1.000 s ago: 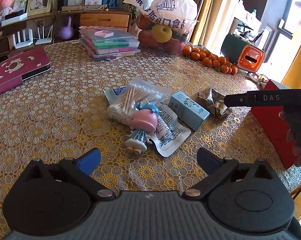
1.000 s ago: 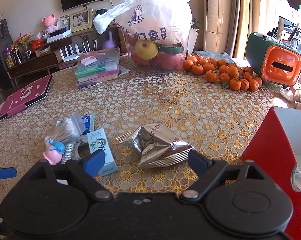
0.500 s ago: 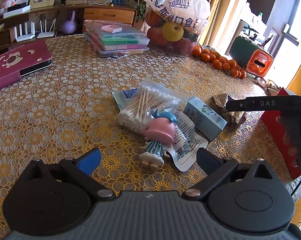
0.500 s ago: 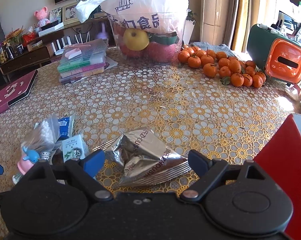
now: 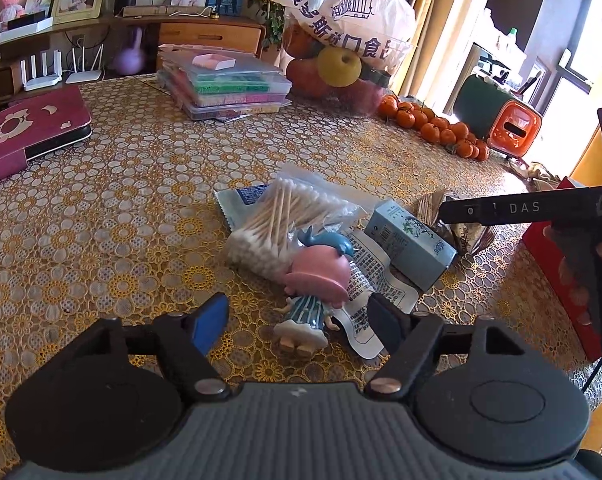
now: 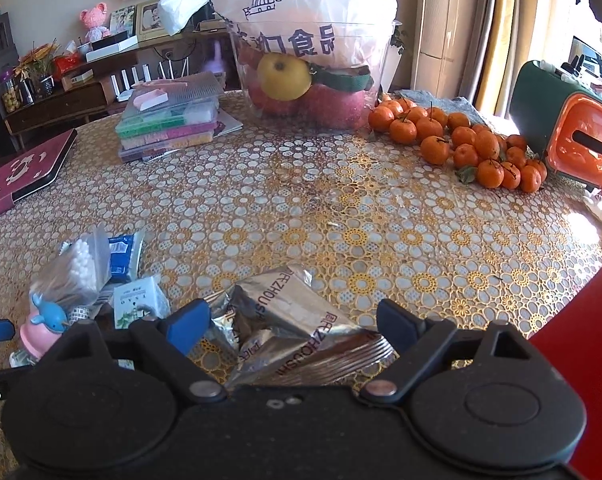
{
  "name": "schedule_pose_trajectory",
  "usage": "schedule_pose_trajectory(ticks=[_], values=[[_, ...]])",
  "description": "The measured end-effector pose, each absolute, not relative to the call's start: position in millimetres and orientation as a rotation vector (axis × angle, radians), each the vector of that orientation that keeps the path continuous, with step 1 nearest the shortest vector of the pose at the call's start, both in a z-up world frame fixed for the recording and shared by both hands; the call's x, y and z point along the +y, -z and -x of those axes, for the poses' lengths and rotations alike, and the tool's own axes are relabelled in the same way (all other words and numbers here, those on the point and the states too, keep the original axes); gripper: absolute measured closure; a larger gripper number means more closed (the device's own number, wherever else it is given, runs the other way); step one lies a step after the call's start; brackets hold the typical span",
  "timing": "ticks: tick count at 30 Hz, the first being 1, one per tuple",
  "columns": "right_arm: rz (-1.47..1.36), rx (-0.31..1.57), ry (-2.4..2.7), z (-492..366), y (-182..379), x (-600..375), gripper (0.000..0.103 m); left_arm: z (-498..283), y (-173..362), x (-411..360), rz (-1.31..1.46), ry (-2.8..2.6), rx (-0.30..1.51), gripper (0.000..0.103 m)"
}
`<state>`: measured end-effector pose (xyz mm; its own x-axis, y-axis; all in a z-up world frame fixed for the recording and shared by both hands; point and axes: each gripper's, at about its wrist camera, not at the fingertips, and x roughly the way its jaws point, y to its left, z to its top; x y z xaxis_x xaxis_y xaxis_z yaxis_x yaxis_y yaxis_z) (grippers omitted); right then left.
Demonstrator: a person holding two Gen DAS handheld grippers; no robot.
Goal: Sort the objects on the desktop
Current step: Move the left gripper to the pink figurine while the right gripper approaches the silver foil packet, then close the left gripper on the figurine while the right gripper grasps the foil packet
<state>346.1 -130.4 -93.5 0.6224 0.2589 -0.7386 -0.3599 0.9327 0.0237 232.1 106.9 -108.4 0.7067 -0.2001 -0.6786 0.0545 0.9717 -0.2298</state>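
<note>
A small doll with a pink hat (image 5: pixel 315 280) lies on the gold-patterned table (image 5: pixel 101 220), between the open fingers of my left gripper (image 5: pixel 299 320). Beside it lie a bag of cotton swabs (image 5: pixel 281 220), a printed sachet (image 5: pixel 369 292), a blue sachet (image 5: pixel 249 194) and a pale blue box (image 5: pixel 411 238). My right gripper (image 6: pixel 293 326) is open over a crumpled silver foil wrapper (image 6: pixel 297 324). The doll (image 6: pixel 45 324), swabs (image 6: pixel 77 268) and box (image 6: pixel 139 300) show at the left of the right wrist view.
A red box (image 6: pixel 581 360) stands at the table's right edge. At the back are mandarins (image 6: pixel 461 140), a fruit bowl under a white plastic bag (image 6: pixel 309 60), stacked plastic cases (image 5: pixel 225 84), a maroon case (image 5: pixel 25 132) and an orange-green container (image 6: pixel 573 128).
Both grippers have moved forward and down. The doll now lies between the left fingers and the foil wrapper between the right fingers. Both stay open.
</note>
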Motion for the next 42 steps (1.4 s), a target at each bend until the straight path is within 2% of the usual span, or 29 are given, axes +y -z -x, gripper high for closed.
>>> schedule_pose_trajectory(ticks=[5, 16, 18, 23, 34, 35, 38, 42], values=[[0.211, 0.818, -0.402, -348.6, 92.9, -121.7, 0.012, -234.8, 109.4, 103.8, 0.198, 0.154, 0.769, 0.045], [0.267, 0.817, -0.432, -352.9, 105.2, -114.2, 0.01, -241.7, 112.8, 102.4, 0.242, 0.156, 0.758, 0.055], [0.26, 0.831, -0.436, -353.0, 107.1, -115.1, 0.011, -240.8, 112.7, 101.6, 0.24, 0.153, 0.751, 0.063], [0.236, 0.878, -0.435, -349.9, 115.1, -119.4, 0.014, -241.1, 113.0, 101.5, 0.237, 0.153, 0.743, 0.064], [0.252, 0.846, -0.426, -331.8, 114.4, -118.1, 0.02, -234.9, 112.7, 101.1, 0.238, 0.137, 0.738, 0.064], [0.25, 0.842, -0.424, -330.1, 114.0, -118.1, 0.022, -234.2, 112.6, 101.2, 0.241, 0.136, 0.738, 0.064], [0.233, 0.829, -0.428, -326.2, 110.5, -120.5, 0.041, -231.3, 111.8, 101.4, 0.253, 0.136, 0.737, 0.064], [0.222, 0.834, -0.416, -323.7, 107.6, -123.3, 0.049, -228.1, 110.0, 100.6, 0.262, 0.133, 0.736, 0.064]])
